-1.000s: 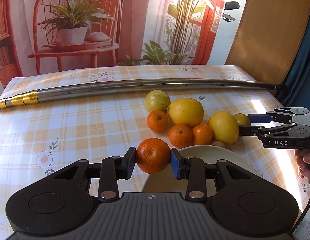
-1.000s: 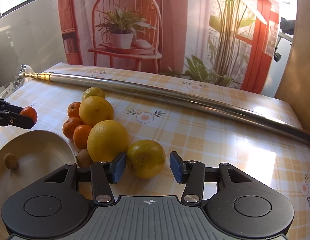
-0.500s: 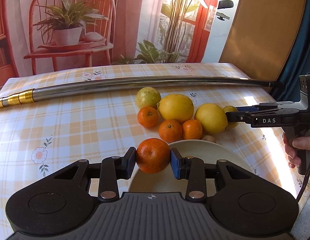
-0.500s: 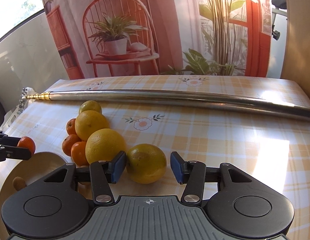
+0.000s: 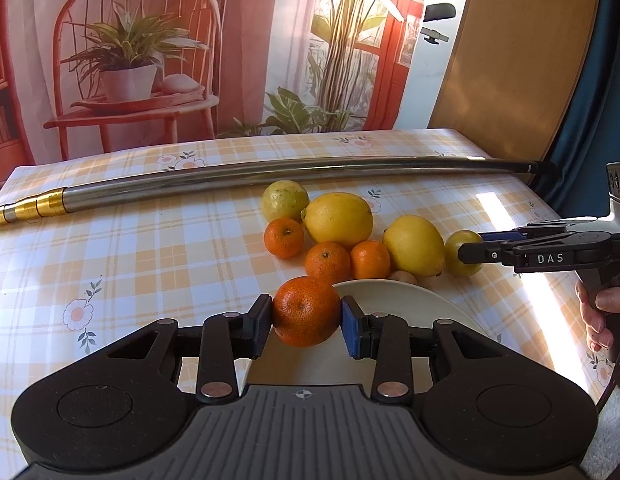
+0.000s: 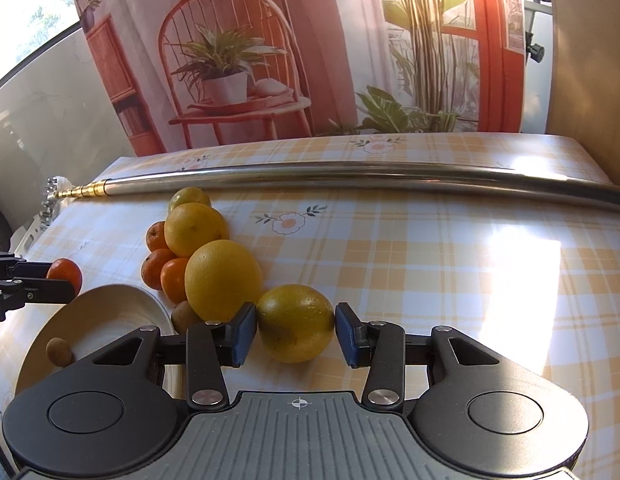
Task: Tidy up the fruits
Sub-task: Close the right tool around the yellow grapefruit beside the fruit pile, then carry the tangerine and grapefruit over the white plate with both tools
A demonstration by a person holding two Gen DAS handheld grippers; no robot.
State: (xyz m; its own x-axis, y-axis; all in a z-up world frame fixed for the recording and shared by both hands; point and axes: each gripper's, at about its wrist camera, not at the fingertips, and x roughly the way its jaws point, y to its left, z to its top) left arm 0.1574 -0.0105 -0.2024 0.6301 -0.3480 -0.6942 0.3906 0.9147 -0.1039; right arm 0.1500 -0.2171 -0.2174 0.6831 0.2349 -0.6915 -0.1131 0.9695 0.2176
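My left gripper (image 5: 305, 316) is shut on an orange mandarin (image 5: 305, 310), held over the near-left rim of a cream plate (image 5: 394, 292). Beyond the plate lies a cluster of three mandarins (image 5: 328, 262), two lemons (image 5: 337, 222) and a greenish citrus (image 5: 285, 201). My right gripper (image 6: 295, 330) is shut on a yellow-green citrus (image 6: 295, 322) that rests on the tablecloth at the cluster's right end, its pads (image 6: 245, 332) against both sides. One brown kiwi (image 6: 58, 352) lies in the plate (image 6: 109, 308). Another kiwi (image 6: 181, 316) sits just outside its rim.
A long metal pole (image 5: 269, 172) with a gold end lies across the table behind the fruit. A hand (image 5: 598, 312) grips the right tool's handle at the right edge. The checked tablecloth (image 6: 450, 264) right of the fruit is sunlit.
The right jaws have narrowed onto the yellow-green citrus. The left gripper keeps hold of its mandarin and has shifted a little over the plate's rim.
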